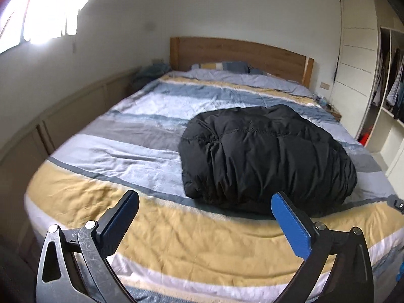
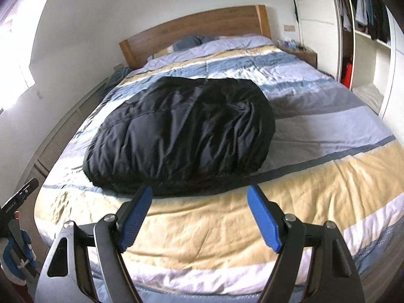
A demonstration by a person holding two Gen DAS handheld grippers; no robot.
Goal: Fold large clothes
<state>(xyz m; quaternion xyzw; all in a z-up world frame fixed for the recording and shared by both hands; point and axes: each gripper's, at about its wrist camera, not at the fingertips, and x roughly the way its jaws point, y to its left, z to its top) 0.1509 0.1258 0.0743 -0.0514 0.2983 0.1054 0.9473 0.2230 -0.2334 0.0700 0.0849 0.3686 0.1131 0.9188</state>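
A black puffy jacket (image 1: 265, 156) lies folded into a thick bundle on the striped bedcover (image 1: 141, 136), right of the bed's middle near the foot. My left gripper (image 1: 205, 197) hangs open above the yellow stripe at the foot, short of the bundle, nothing between its blue pads. In the right wrist view the same jacket (image 2: 181, 131) sits left of centre. My right gripper (image 2: 200, 192) is open too, its fingertips just in front of the bundle's near edge, holding nothing. The left gripper (image 2: 17, 202) shows at the far left edge there.
A wooden headboard (image 1: 240, 55) and pillows (image 1: 222, 66) stand at the far end. A low panelled ledge (image 1: 63, 116) runs along the left wall under a bright window. An open wardrobe (image 2: 363, 12) with hanging clothes and a nightstand (image 2: 306, 55) stand on the right.
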